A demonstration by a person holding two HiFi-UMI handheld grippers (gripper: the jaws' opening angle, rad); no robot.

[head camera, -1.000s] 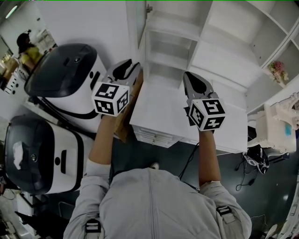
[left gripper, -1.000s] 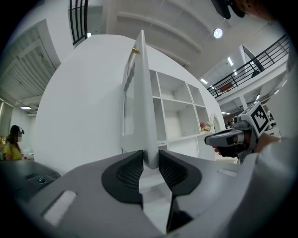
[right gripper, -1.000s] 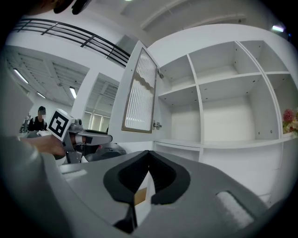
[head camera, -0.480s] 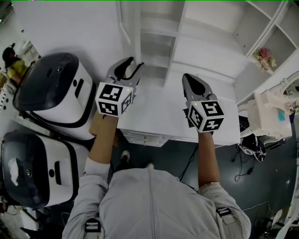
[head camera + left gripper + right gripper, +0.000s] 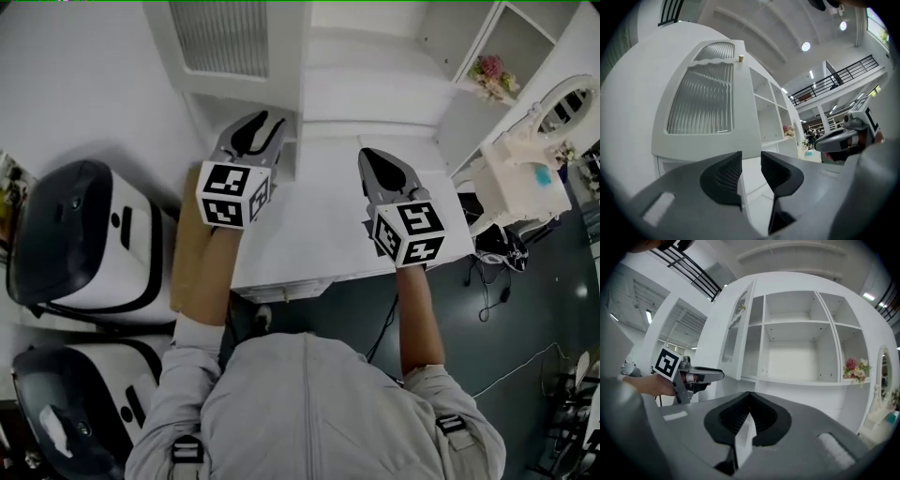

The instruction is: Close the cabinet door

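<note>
Upper left in the head view, the cabinet door [image 5: 225, 42] stands ajar. The left gripper [image 5: 265, 127] is at its lower corner, jaws partly apart, closing, gripping nothing; it could slip off the edge, leaving the door unshut. The right gripper [image 5: 378, 161] has its jaws together, empty.

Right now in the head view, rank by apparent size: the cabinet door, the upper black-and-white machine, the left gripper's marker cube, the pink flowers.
1. Black-and-white machine, largest.
2. Cabinet door, though the top edge crops it.
3. Left marker cube, closer to the camera, so its rank is unsure.
4. Pink flowers, smallest.
</note>
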